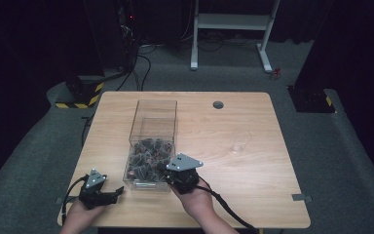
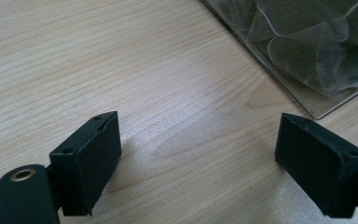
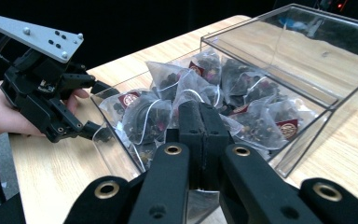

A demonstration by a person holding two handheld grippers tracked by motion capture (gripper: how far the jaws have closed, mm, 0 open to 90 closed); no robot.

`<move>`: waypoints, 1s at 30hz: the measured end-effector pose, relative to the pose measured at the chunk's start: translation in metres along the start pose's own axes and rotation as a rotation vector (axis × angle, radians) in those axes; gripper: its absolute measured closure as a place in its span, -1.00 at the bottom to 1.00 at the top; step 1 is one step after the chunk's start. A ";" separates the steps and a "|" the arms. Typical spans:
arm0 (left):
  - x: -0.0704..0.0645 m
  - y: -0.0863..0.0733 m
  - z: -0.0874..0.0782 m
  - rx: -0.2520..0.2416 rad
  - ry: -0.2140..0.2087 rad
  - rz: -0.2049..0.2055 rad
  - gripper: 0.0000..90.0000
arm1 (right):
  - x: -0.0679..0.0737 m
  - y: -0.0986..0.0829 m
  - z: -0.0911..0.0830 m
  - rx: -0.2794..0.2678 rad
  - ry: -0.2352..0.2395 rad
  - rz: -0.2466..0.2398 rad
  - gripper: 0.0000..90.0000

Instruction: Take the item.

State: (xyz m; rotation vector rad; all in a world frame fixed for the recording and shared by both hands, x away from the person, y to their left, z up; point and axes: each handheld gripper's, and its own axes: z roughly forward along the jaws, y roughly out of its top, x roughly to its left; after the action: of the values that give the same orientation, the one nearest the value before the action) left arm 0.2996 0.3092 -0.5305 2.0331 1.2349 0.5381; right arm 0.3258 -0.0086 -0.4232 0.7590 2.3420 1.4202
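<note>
Two tools work at a clear box (image 1: 152, 141) of tea bags (image 3: 200, 88) on the bench (image 1: 253, 161). The right tool (image 3: 200, 126) has its jaws clenched together at the near end of the box, above the heap of bags. A bit of clear film shows below the jaws in the right gripper view, yet I cannot tell whether a bag is pinched between them or only lies under them. The left tool (image 2: 198, 158) is released, its jaws wide apart and nothing between them, low over bare wood just beside the box's near left corner.

The step in hand looks like picking one bag from the box. To do it well, the right tool should take a single bag by its upper corner or its string, not by the filled belly, since the mesh is thin and the bags lie tangled, so a neighbour may ride up with it. A slow, straight lift would let extras drop off. The left tool could press against the box wall to keep the light box from sliding or tipping.

The bags fill the near half of the box; the far half, under the raised lid (image 3: 279, 51), is bare. The heap lies directly ahead of and beneath the right tool, touching or nearly so, and to the right of the left tool, behind the wall.
</note>
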 end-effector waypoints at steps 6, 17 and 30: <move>0.000 0.000 0.000 0.000 0.000 0.000 -0.68 | -0.004 0.001 -0.006 -0.009 -0.015 0.003 1.00; 0.000 0.000 0.000 0.000 -0.002 -0.001 -0.68 | -0.011 -0.002 -0.015 -0.014 -0.043 0.014 1.00; 0.000 0.000 0.000 0.001 -0.003 -0.002 -0.70 | -0.023 -0.010 -0.025 -0.024 -0.073 0.030 1.00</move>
State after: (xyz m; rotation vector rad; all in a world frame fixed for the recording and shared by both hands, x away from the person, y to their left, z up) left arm 0.2998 0.3089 -0.5306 2.0327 1.2358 0.5331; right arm 0.3288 -0.0436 -0.4202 0.8289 2.2638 1.4063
